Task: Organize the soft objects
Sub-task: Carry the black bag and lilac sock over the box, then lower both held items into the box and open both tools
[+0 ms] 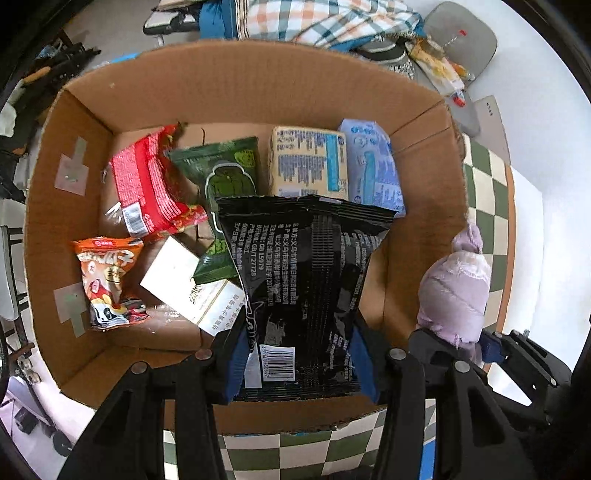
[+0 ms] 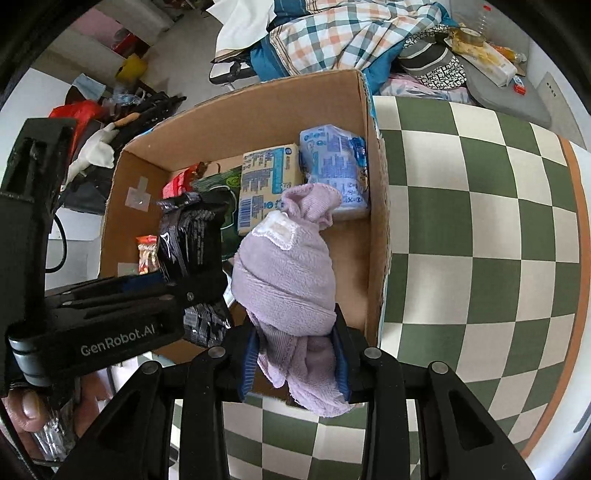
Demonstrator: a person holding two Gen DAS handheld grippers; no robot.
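My left gripper [image 1: 299,363] is shut on a black foil packet [image 1: 303,280] and holds it over the open cardboard box [image 1: 236,85]. My right gripper [image 2: 295,365] is shut on a rolled lilac towel [image 2: 284,273] at the box's near right corner; the towel also shows in the left wrist view [image 1: 456,284]. The left gripper and the black packet [image 2: 192,236] show in the right wrist view, left of the towel. In the box lie a red packet [image 1: 147,184], a green packet [image 1: 225,173], an orange snack bag [image 1: 107,280], a white carton [image 1: 188,284], a beige tissue pack [image 1: 310,162] and a blue tissue pack [image 1: 373,166].
The box [image 2: 376,206] stands on a green-and-white checked tablecloth [image 2: 480,240]. Behind it lie a plaid cloth [image 2: 351,33], a grey cushion [image 1: 461,37] and other clutter. Dark gear and bags are at the far left [image 2: 110,110].
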